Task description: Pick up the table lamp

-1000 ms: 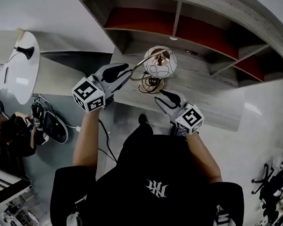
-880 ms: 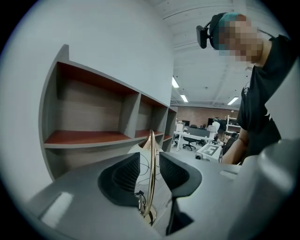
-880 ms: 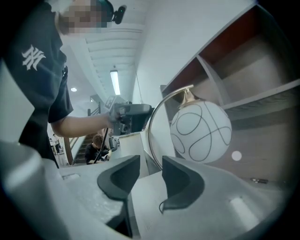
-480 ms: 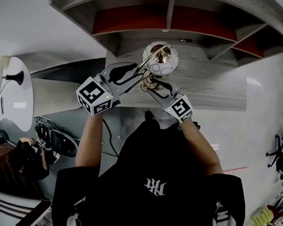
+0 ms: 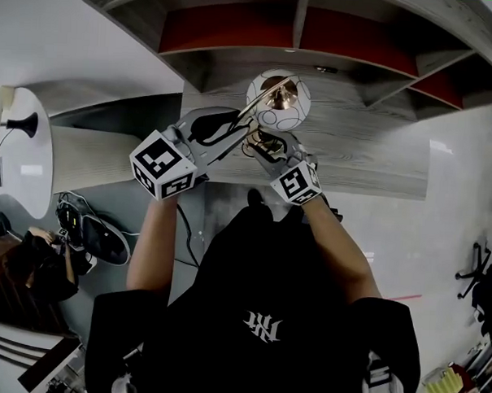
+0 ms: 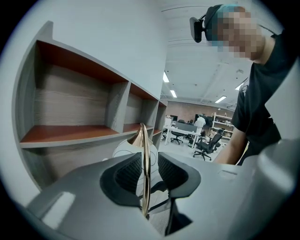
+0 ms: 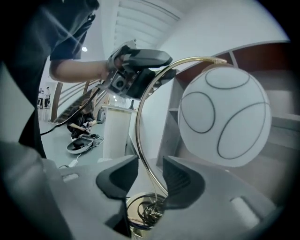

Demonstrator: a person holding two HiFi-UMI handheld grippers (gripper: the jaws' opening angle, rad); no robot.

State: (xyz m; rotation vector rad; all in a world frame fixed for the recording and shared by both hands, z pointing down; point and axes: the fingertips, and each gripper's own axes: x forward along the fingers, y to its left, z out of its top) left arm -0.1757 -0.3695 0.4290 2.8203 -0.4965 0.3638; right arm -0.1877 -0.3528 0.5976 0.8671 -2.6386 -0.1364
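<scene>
- The table lamp (image 5: pixel 279 99) stood on the grey wood-grain desk (image 5: pixel 370 160), at twelve o'clock from the person in the head view. Its white globe shade hung on a curved gold stem (image 7: pixel 140 136) above a coiled gold base (image 7: pixel 143 210).
- The lamp sat toward the desk's left end, with the desk's side edge at about nine o'clock of the base and the front edge at six o'clock.
- The left gripper (image 5: pixel 224 127) came in from eight o'clock of the lamp, over the desk's front-left corner. Its jaws straddled the upper run of the stem. They had just been closing, yet a sliver of gap showed on either side of the stem, so no pad pressed on it.
- The right gripper (image 5: pixel 266 145) came in from five o'clock, low by the base. Its jaws had just been opening and stood wide apart, with the foot of the stem passing between them untouched.
- The shelf unit (image 5: pixel 237 36), with red-brown compartments, closed off the room at twelve o'clock, close behind the globe.
- Bare desk top ran away to three o'clock of the lamp, and pale floor (image 5: pixel 462 193) lay beyond the desk's right end.
- At nine o'clock, well apart from the desk, stood a round white table (image 5: pixel 24 161).
</scene>
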